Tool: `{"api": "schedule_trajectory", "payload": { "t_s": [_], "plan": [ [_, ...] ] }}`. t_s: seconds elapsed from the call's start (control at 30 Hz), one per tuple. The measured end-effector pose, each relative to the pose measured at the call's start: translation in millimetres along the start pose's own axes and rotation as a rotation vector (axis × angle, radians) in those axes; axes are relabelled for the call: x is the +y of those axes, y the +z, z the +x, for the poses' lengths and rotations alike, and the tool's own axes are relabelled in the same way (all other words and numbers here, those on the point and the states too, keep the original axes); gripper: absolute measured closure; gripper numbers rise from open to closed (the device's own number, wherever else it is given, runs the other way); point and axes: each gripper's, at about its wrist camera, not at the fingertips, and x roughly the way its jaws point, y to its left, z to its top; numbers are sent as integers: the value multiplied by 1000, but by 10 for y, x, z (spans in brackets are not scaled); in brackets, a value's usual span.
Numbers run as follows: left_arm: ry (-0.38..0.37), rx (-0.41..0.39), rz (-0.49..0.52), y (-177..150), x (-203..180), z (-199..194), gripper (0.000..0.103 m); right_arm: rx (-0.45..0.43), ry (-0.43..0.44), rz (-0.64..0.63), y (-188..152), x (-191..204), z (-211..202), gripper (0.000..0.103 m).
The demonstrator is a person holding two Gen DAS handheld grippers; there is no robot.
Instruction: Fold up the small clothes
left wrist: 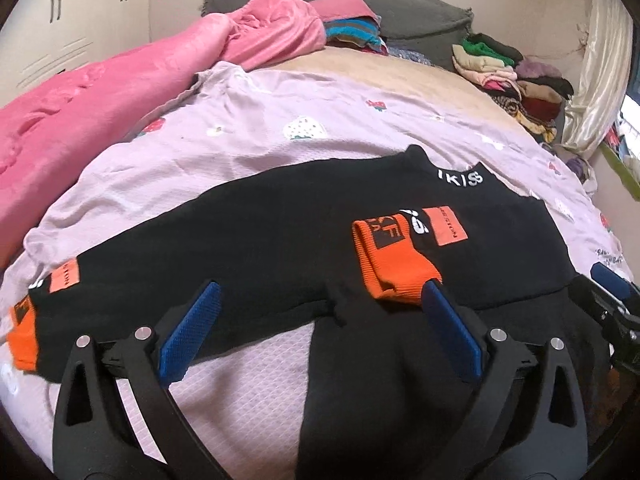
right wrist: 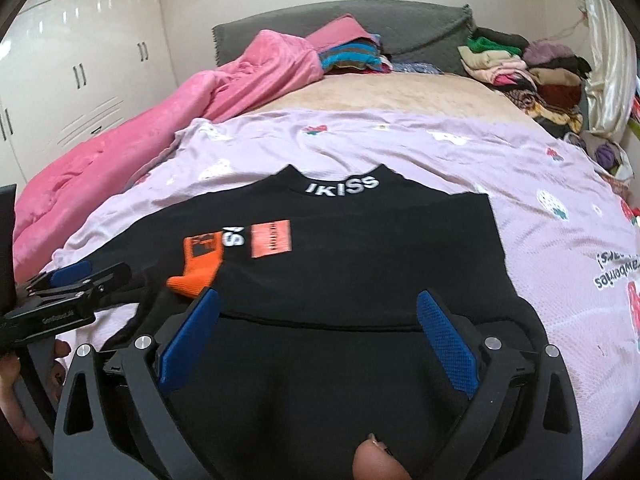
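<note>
Both tongs wide — black top's hem between

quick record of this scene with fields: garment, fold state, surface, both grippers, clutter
garment: black long-sleeved top with orange cuffs and white collar lettering
fold state: one sleeve folded across the chest, orange cuff lying on it; other sleeve spread out
surface: lilac strawberry-print sheet on a bed
left gripper: open, empty
right gripper: open, empty
clutter: pink blanket, folded clothes pile
</note>
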Motion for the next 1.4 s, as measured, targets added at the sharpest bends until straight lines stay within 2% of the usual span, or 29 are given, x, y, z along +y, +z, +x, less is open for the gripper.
{"api": "schedule_trajectory", "payload": {
  "t_s": [0.63,0.87,1.4],
  "plan": [
    [84,-51,-96,-117,516,-461,9,-26,96,-143,67,760,-90,5],
    [110,-30,-169,-218,817,-538,9,-24,117,-188,88,1030,-44,5],
    [225,12,-341,-497,1602,-656,9,9,183,-278,52,1602,111,5]
  ]
}}
